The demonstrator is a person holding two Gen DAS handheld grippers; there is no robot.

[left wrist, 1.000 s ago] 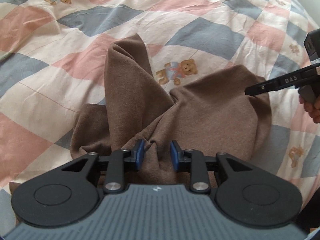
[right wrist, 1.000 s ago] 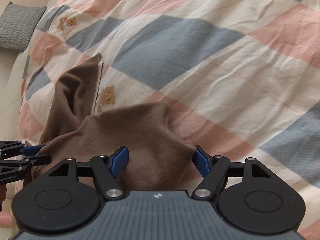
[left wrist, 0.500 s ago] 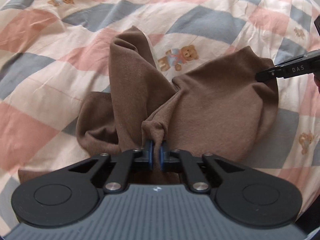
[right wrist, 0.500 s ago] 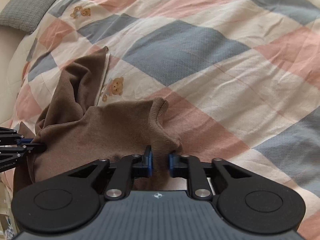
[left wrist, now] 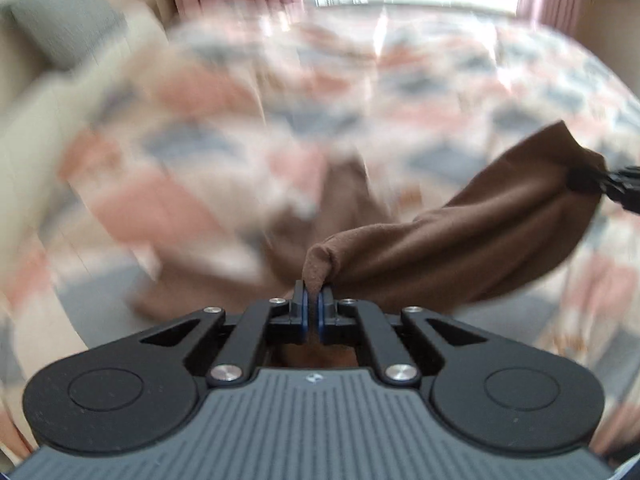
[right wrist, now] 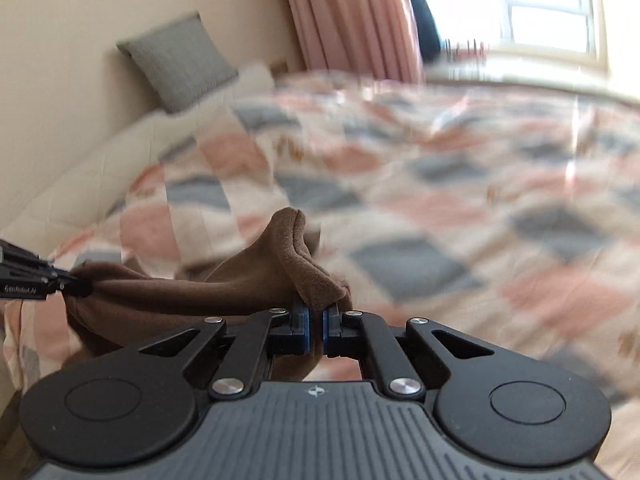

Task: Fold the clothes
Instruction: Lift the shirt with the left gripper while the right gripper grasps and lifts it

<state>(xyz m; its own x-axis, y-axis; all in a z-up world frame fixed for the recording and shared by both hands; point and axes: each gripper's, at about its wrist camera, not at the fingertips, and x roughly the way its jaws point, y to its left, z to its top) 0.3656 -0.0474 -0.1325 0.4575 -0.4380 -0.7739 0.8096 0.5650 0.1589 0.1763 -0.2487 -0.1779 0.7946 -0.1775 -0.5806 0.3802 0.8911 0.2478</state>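
- The brown garment (left wrist: pixel 452 252) hangs in a slack span between two hand-held grippers, above a bed spread with a pink, grey and cream patchwork quilt (right wrist: pixel 420 200).
- The left gripper (left wrist: pixel 313 312) has its jaws pressed nearly together on a bunched edge of the cloth; the right gripper (right wrist: pixel 314 326) pinches another fold the same way, jaws all but closed on the fabric.
- Each camera catches the opposite tool at its frame edge, biting the far end of the same cloth.
- Part of the garment seems to trail toward the quilt below the left gripper, though heavy blur leaves that unclear.
- Folding appears barely begun: the piece is gripped and raised, but no neat crease or flat fold shows.
- Spreading it out, laying it flat and making each fold all seem to remain.
- A grey cushion (right wrist: pixel 176 60) leans against the wall beside pink curtains (right wrist: pixel 352 16).
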